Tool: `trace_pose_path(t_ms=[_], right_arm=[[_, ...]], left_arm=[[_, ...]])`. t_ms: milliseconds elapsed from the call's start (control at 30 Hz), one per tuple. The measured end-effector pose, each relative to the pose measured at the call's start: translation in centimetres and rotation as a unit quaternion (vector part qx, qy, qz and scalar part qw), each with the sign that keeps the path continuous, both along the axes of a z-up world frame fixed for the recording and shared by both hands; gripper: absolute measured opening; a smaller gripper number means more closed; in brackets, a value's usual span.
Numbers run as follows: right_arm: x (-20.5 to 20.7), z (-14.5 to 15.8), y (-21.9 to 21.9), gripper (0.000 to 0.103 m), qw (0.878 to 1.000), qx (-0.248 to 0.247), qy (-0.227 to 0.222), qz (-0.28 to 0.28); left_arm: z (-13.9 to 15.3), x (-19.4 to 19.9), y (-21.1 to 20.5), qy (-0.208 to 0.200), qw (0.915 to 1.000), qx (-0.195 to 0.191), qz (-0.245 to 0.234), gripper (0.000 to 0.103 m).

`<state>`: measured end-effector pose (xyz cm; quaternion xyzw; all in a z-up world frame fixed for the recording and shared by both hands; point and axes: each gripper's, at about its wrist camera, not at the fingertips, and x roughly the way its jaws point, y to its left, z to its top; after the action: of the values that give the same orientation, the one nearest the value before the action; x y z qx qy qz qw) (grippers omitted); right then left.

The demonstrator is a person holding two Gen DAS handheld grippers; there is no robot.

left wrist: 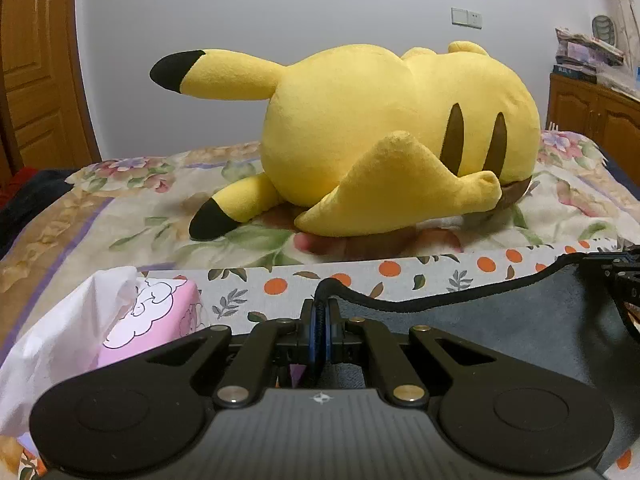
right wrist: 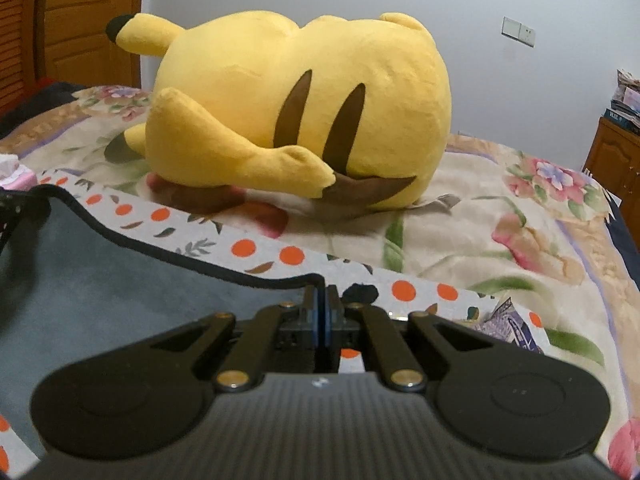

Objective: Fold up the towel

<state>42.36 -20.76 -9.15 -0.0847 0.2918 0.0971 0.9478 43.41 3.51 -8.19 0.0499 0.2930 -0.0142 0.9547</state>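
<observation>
A grey-blue towel (left wrist: 500,328) with a dark hem lies on an orange-dotted cloth (left wrist: 280,286) on the bed. My left gripper (left wrist: 320,304) is shut on the towel's far hem at its left corner. The towel also shows in the right wrist view (right wrist: 100,280), spreading left. My right gripper (right wrist: 322,296) is shut on the towel's hem at its right corner. The right gripper's frame (left wrist: 624,280) shows at the right edge of the left wrist view.
A big yellow plush toy (left wrist: 380,128) lies on the floral bedspread (left wrist: 120,216) just beyond the towel; it also shows in the right wrist view (right wrist: 300,112). A pink tissue box (left wrist: 148,312) stands to the left. A wooden cabinet (left wrist: 592,108) stands at the right.
</observation>
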Motion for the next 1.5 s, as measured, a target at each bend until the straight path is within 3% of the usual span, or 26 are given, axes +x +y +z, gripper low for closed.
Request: trace_pose_path(t_ms=[133, 233, 367, 433, 467, 600, 667, 1500], right_arm=[[-0.1, -0.2, -0.2, 0.005, 1.000, 0.007, 0.007, -0.008], [-0.6, -0.3, 0.1, 0.006, 1.000, 0.003, 0.005, -0.006], [-1.5, -0.1, 0.2, 0.016, 1.000, 0.009, 0.007, -0.001], [-2.2, 0.0, 0.2, 0.036, 1.000, 0.013, 0.006, 0.001], [-2.6, 0.0, 0.1, 0.040, 1.000, 0.017, 0.005, 0.001], [-4.2, 0.1, -0.3, 0.043, 0.999, 0.032, 0.004, -0.004], [-5.0, 0.2, -0.5, 0.044, 0.999, 0.046, 0.007, -0.006], [-16.2, 4.0, -0.7, 0.072, 0.998, 0.062, 0.012, 0.008]], left_arm=[[-0.3, 0.0, 0.1, 0.008, 1.0000, -0.005, -0.001, 0.007], [-0.6, -0.3, -0.1, 0.013, 0.9999, -0.004, -0.004, 0.015], [-0.6, -1.1, -0.5, 0.017, 0.9998, -0.002, -0.011, 0.039], [-0.6, -1.5, -0.6, 0.019, 0.9997, -0.005, -0.016, 0.046], [-0.6, -1.8, -0.7, 0.020, 0.9996, -0.006, -0.018, 0.047], [-0.5, -3.2, -0.9, 0.028, 0.9993, -0.009, -0.023, 0.051], [-0.5, -4.1, -1.1, 0.030, 0.9992, -0.008, -0.026, 0.060], [2.8, -15.7, -2.8, 0.049, 0.9977, -0.002, -0.047, 0.083]])
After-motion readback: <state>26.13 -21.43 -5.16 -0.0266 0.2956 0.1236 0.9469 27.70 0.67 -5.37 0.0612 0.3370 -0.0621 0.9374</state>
